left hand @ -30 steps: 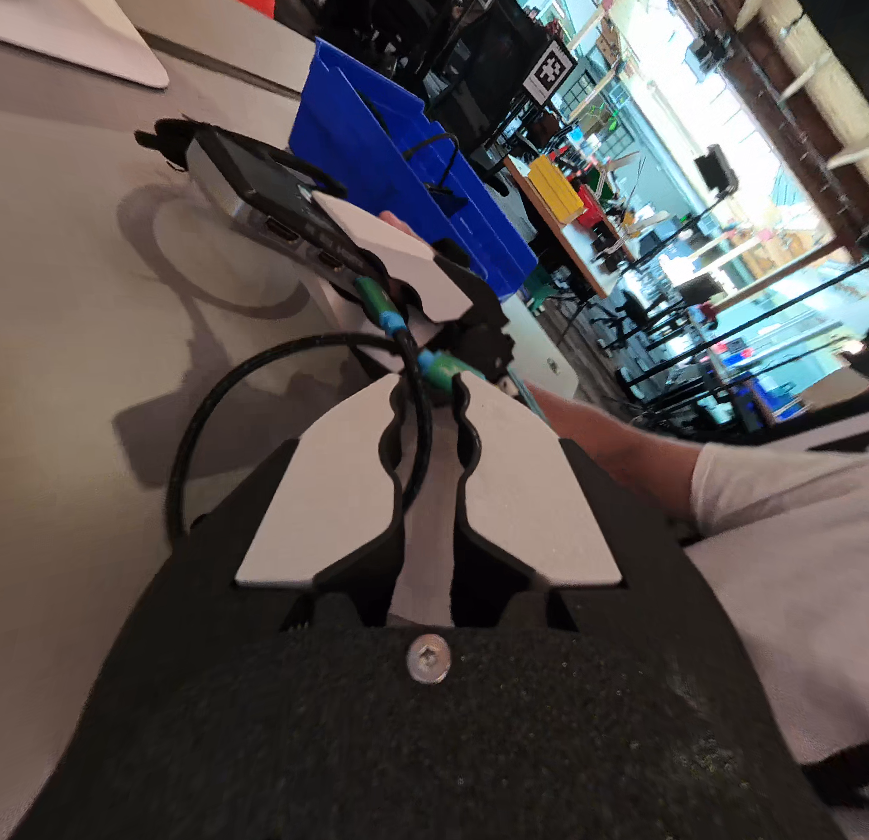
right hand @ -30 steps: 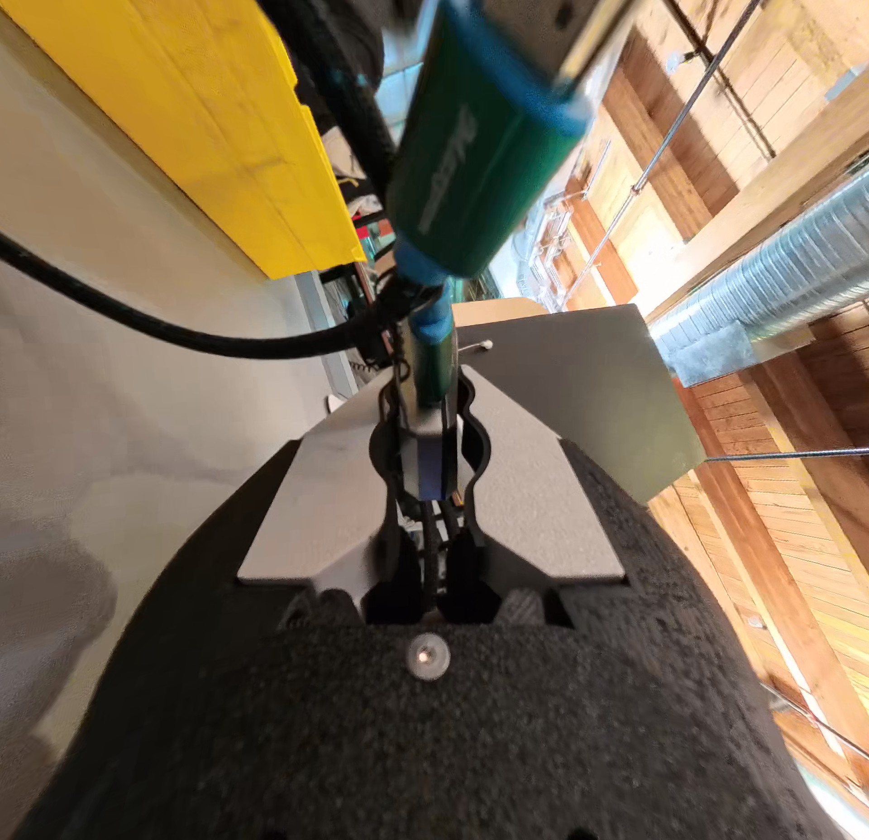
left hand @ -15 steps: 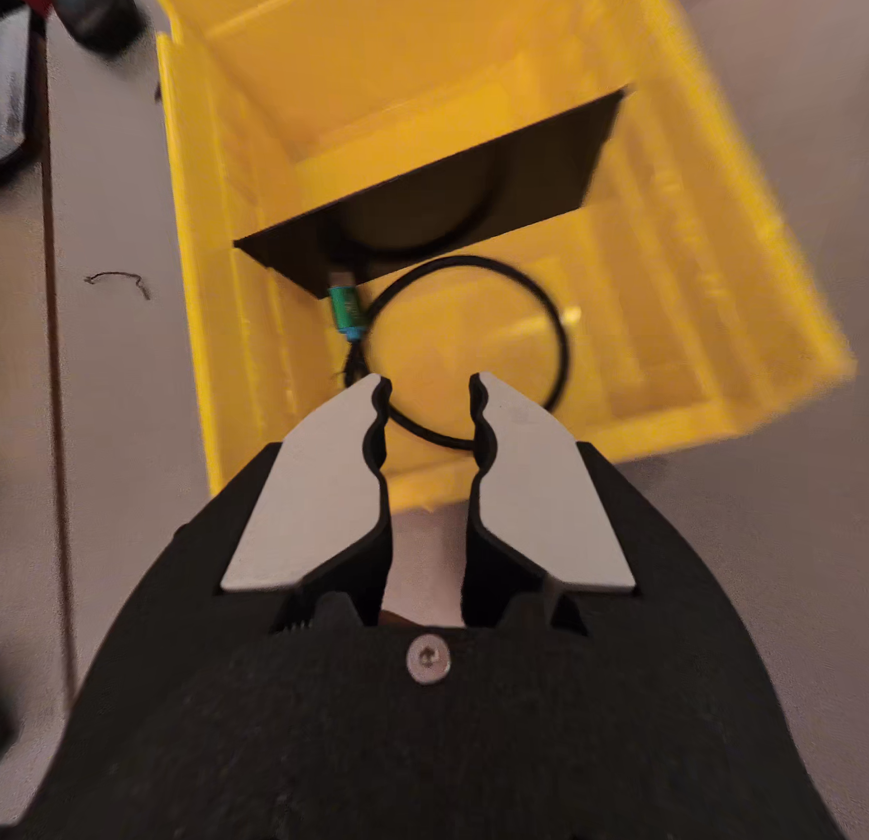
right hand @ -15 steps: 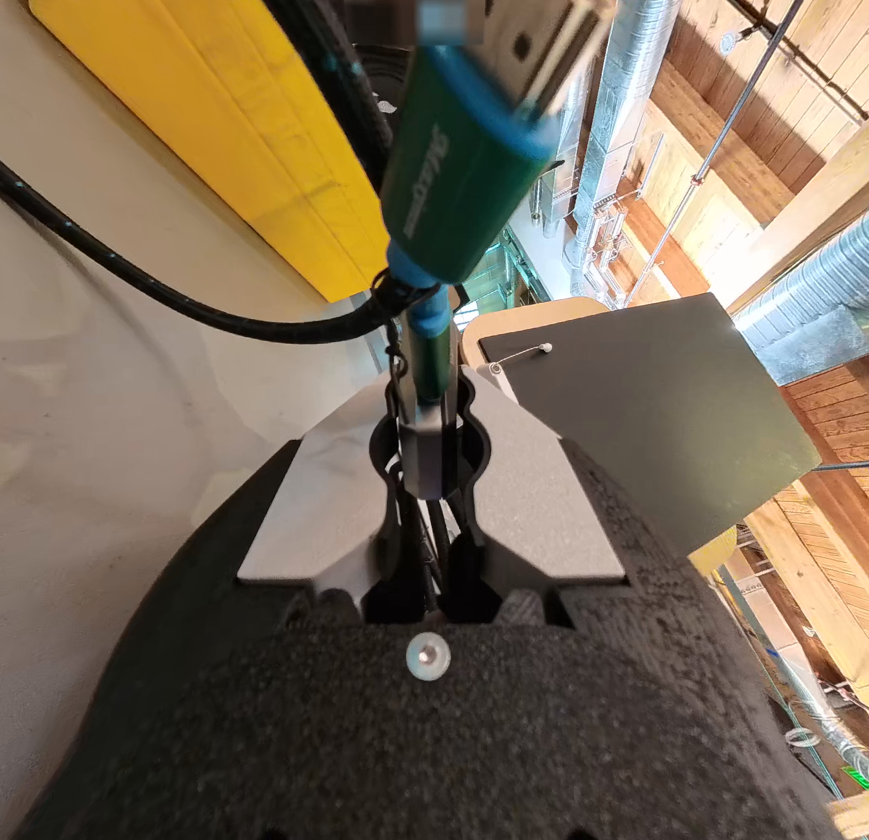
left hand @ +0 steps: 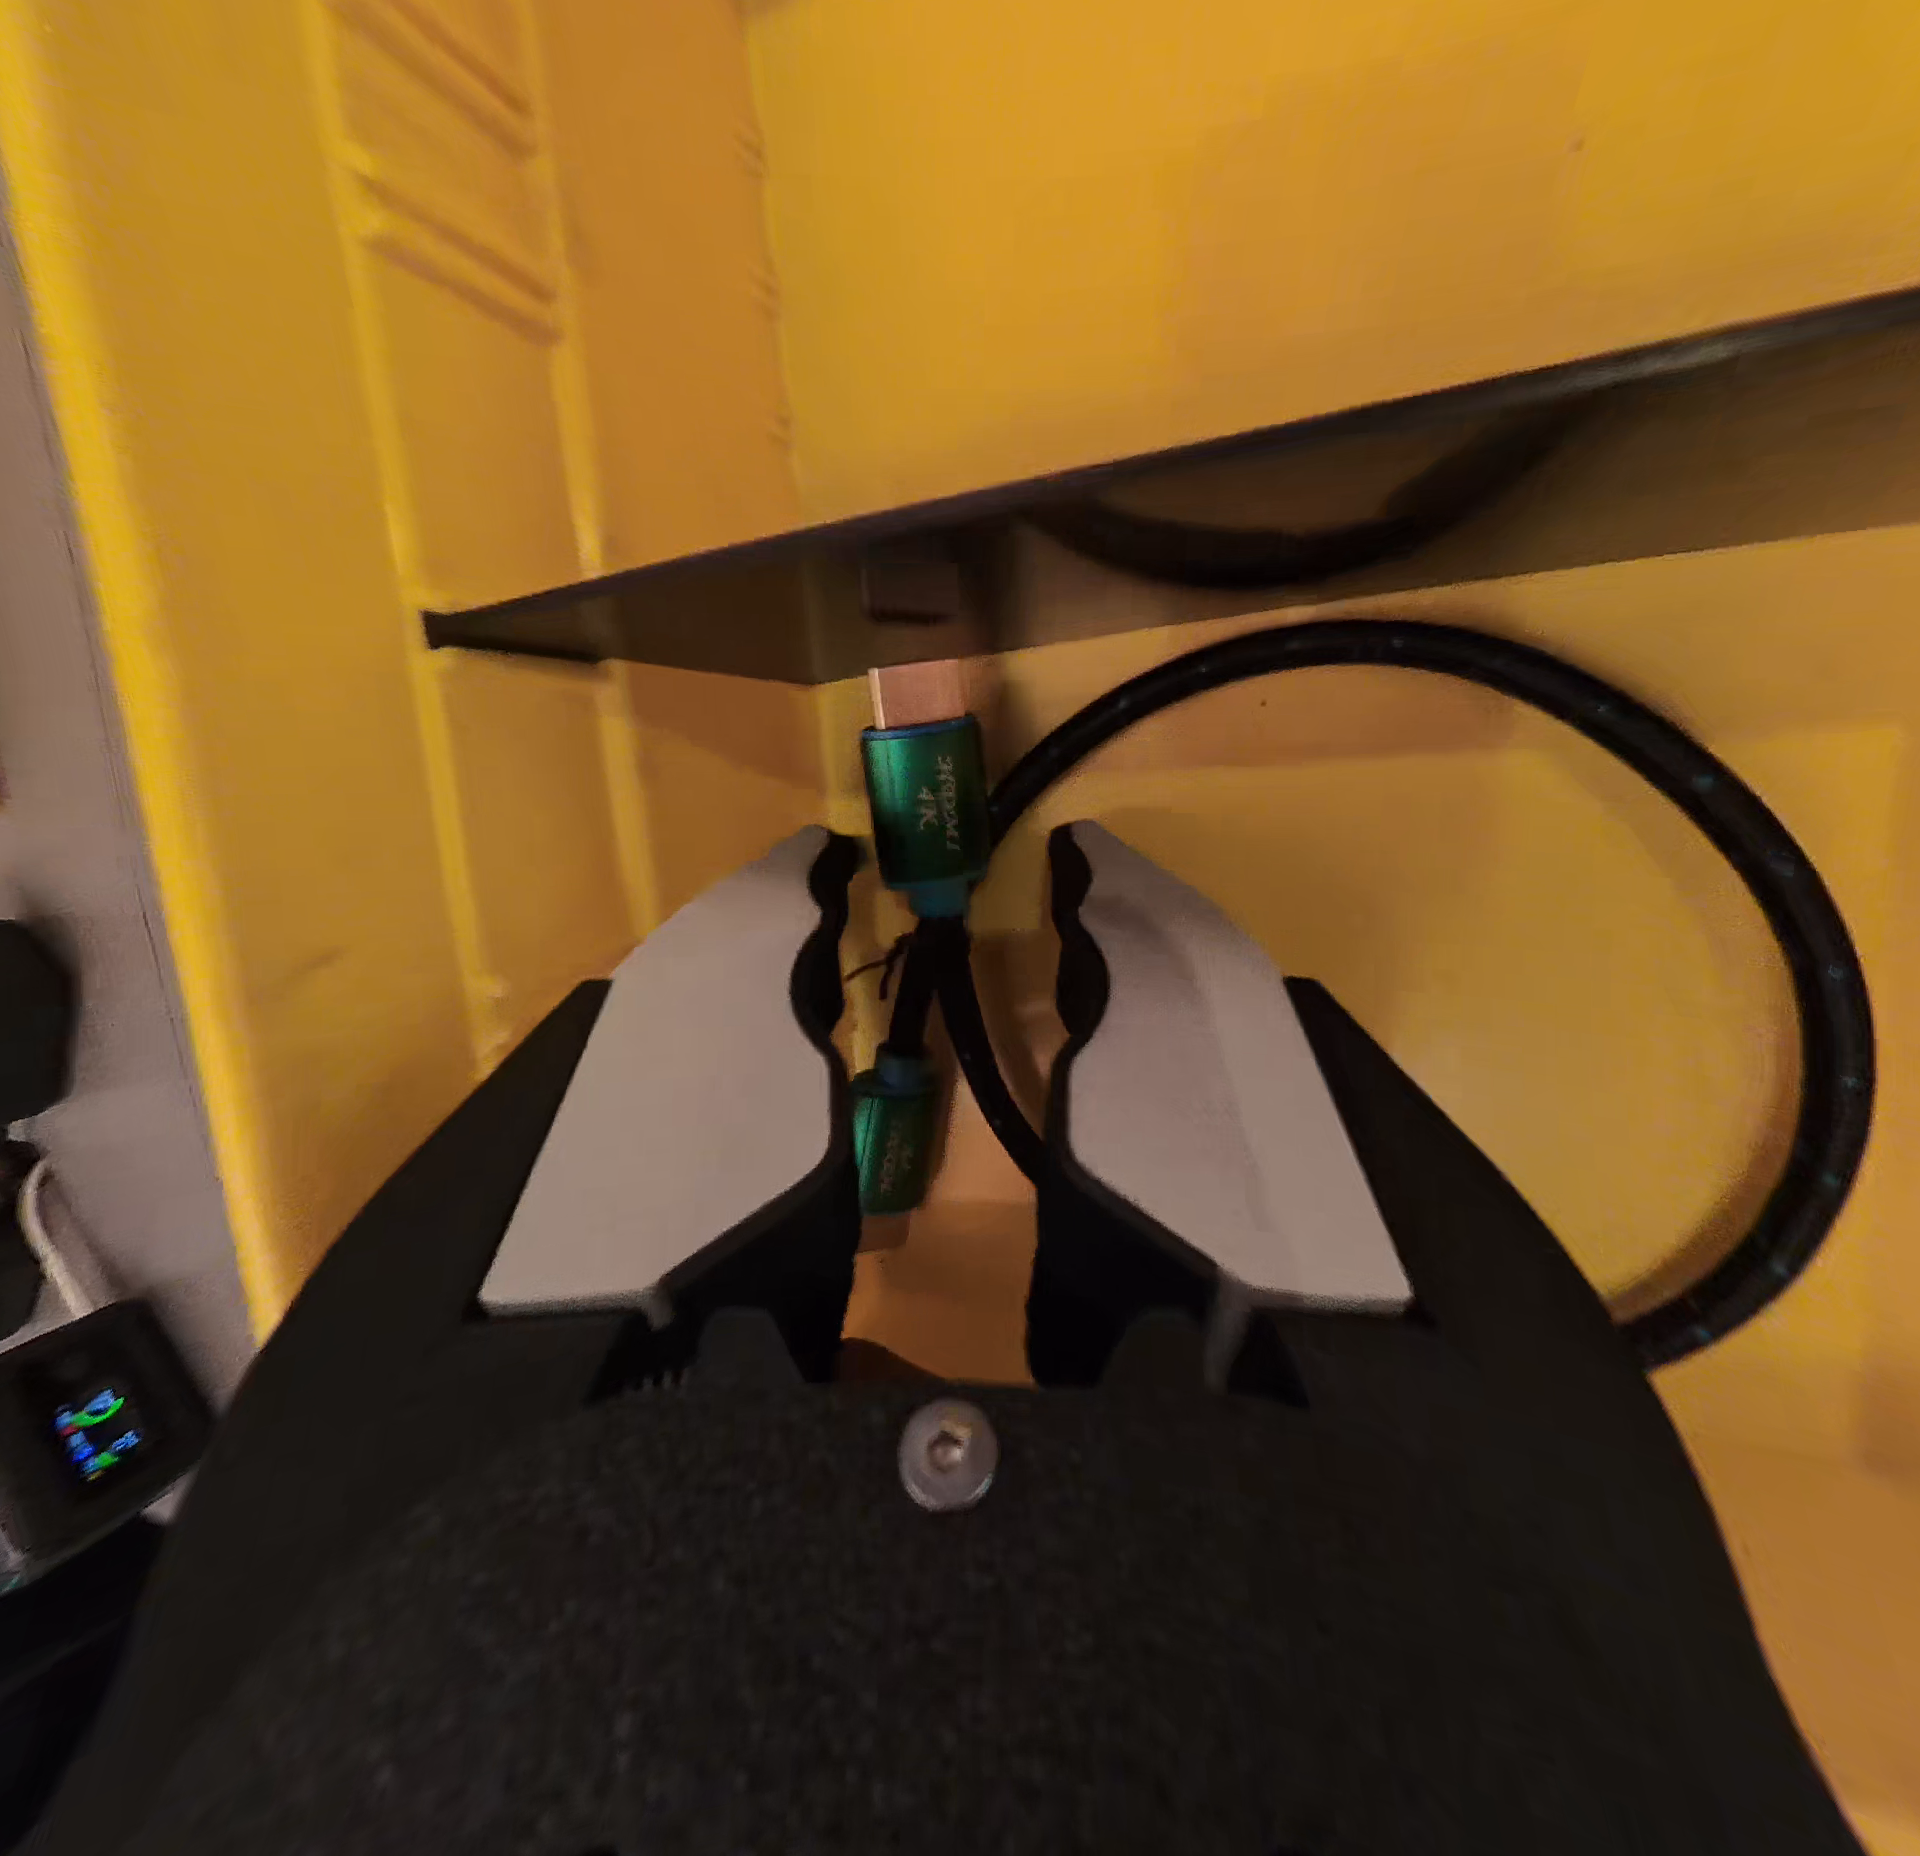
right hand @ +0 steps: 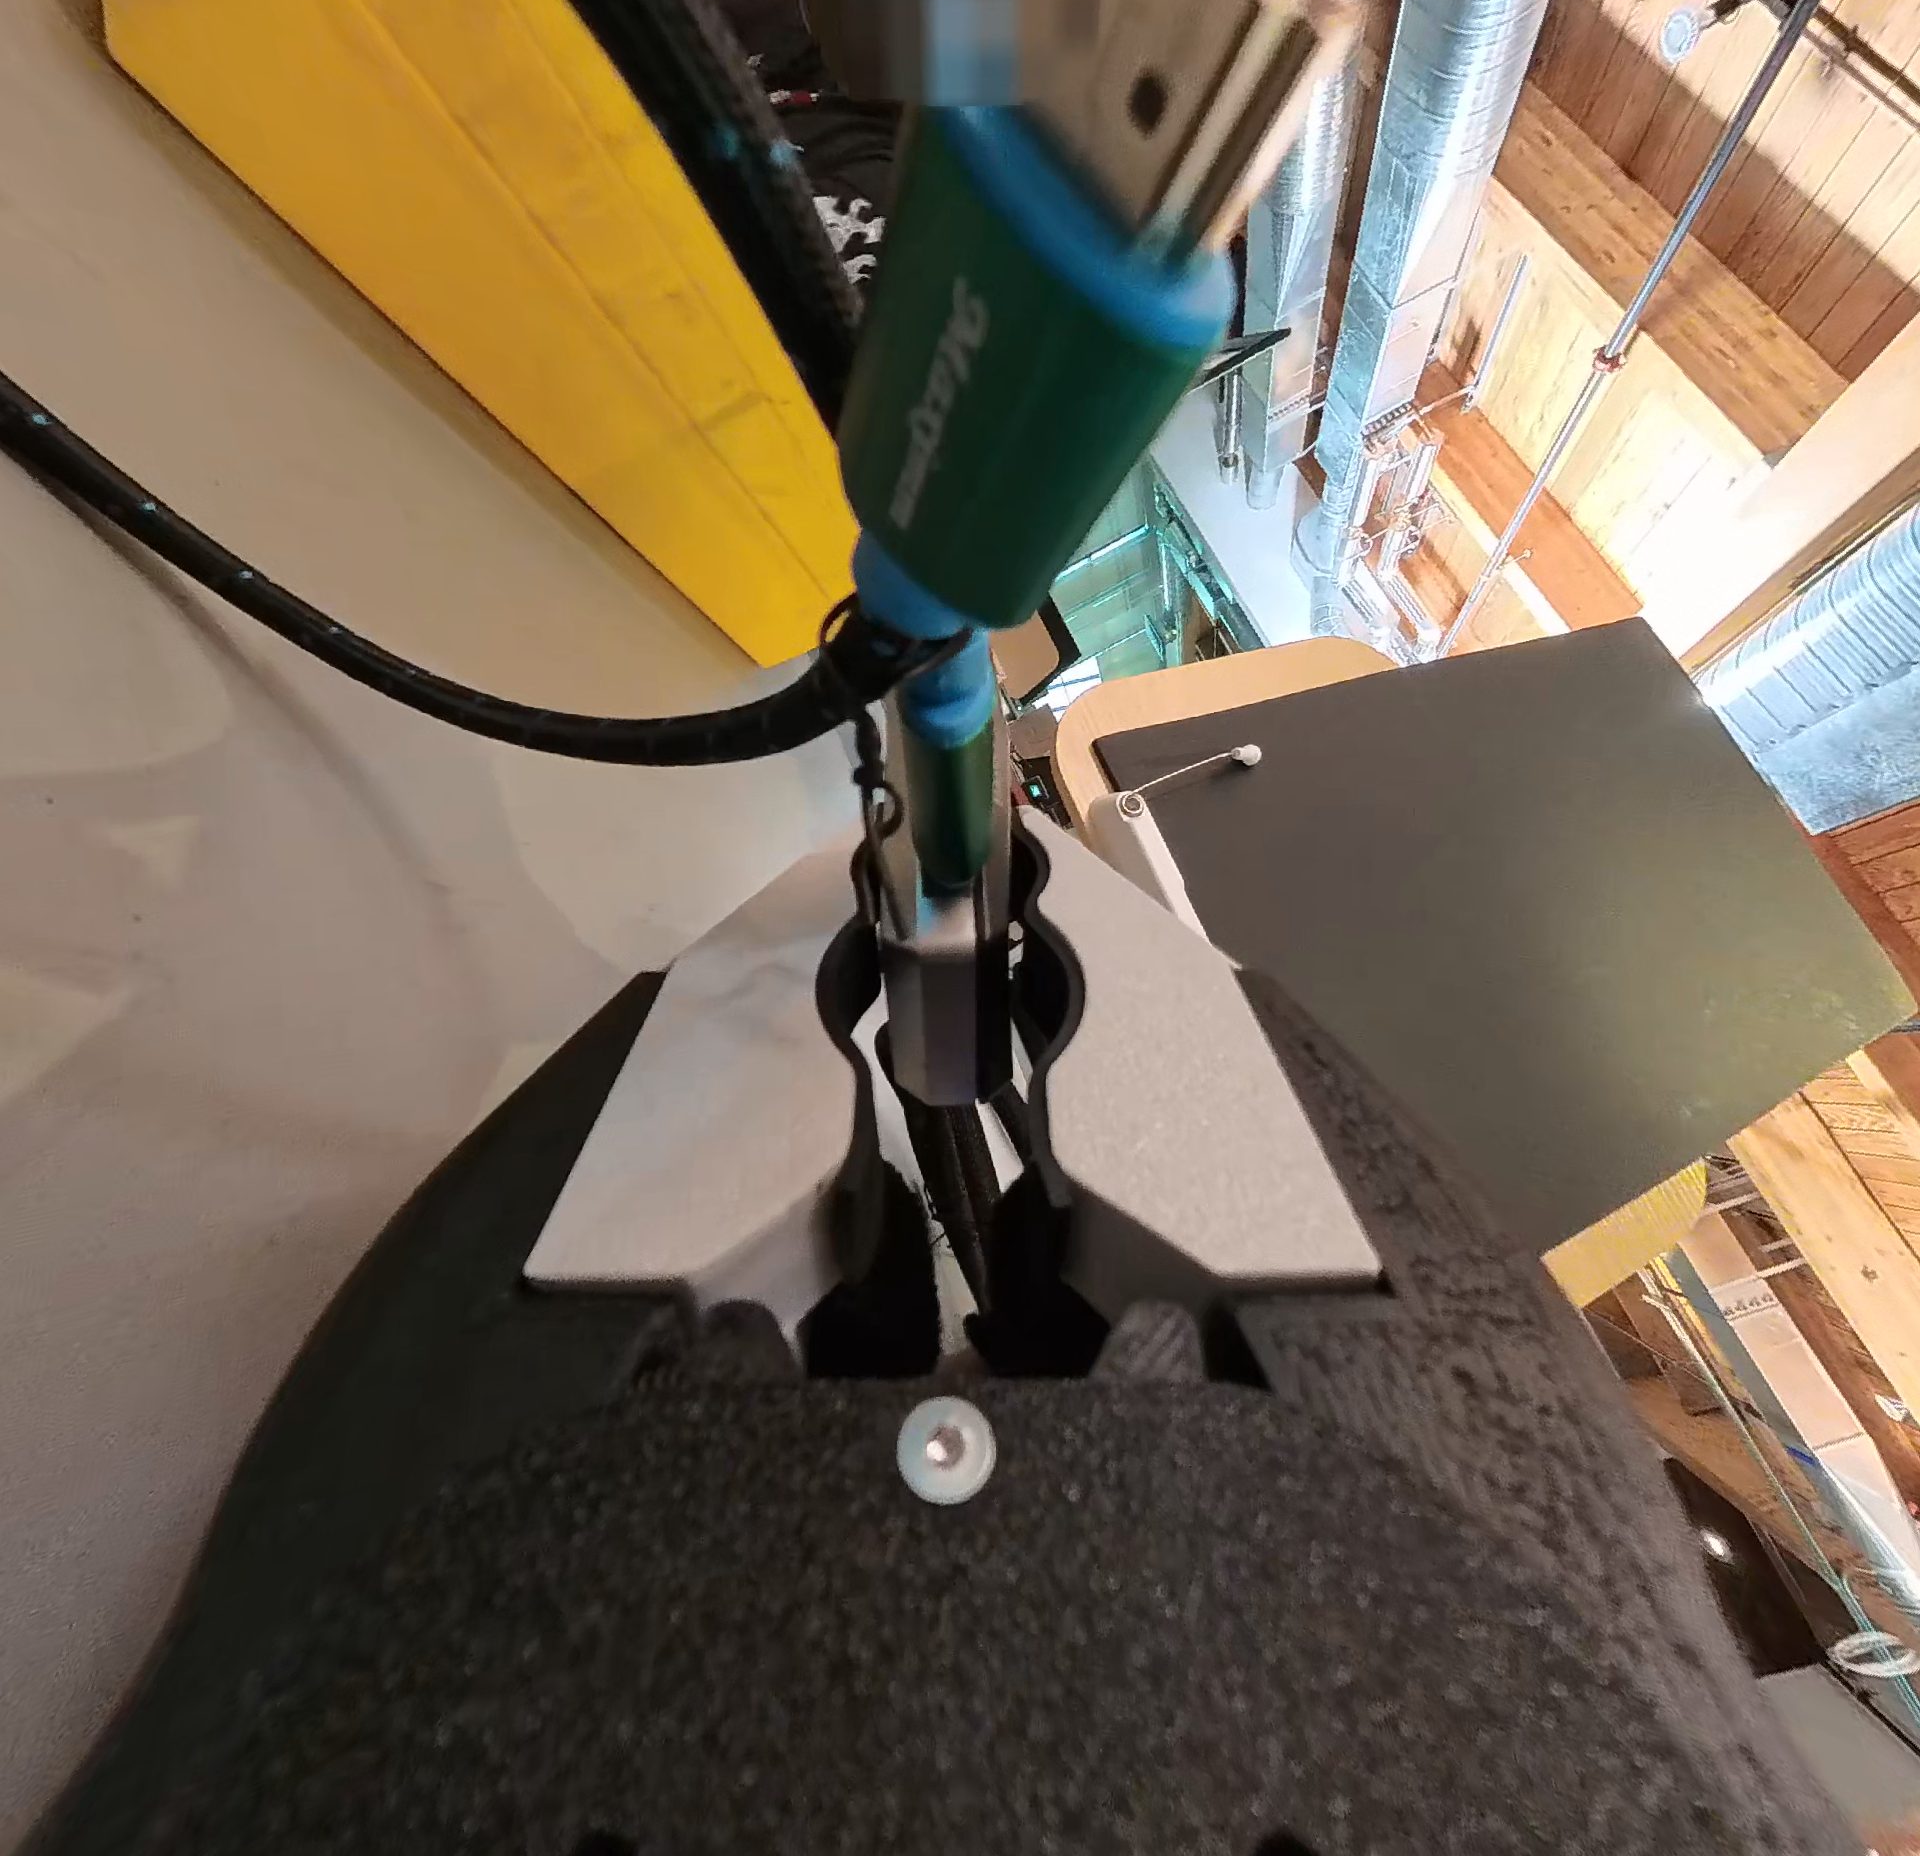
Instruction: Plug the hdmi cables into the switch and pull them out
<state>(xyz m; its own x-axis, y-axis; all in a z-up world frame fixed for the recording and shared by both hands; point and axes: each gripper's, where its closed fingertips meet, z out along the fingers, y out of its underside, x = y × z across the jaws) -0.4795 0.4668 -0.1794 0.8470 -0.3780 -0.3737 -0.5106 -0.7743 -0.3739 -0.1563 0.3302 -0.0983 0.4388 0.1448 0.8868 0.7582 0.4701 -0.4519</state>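
In the left wrist view my left gripper (left hand: 945,845) is open inside a yellow bin (left hand: 1299,196). A black HDMI cable (left hand: 1787,975) lies coiled on the bin floor. One of its green plugs (left hand: 920,809) lies just past my fingertips, its metal end under a black divider (left hand: 1143,518). Its other green plug (left hand: 894,1141) lies between the open jaws, not gripped. In the right wrist view my right gripper (right hand: 935,871) is shut on the grey switch (right hand: 935,1017), seen edge-on. A green plug (right hand: 951,798) sits in the switch. A second green plug (right hand: 1008,404) hangs loose close to the camera, blurred.
A small black device with a lit screen (left hand: 94,1432) sits left of the bin. In the right wrist view the yellow bin's outer wall (right hand: 468,248) is at upper left, a black braided cable (right hand: 416,663) crosses the pale table (right hand: 260,975), and a black panel (right hand: 1455,923) is at right. The grippers' ends are close to 35 cm from one another.
My left gripper left the switch, swung over the yellow bin and dropped into it, open around the coiled cable. My right gripper kept the switch and turned slightly.
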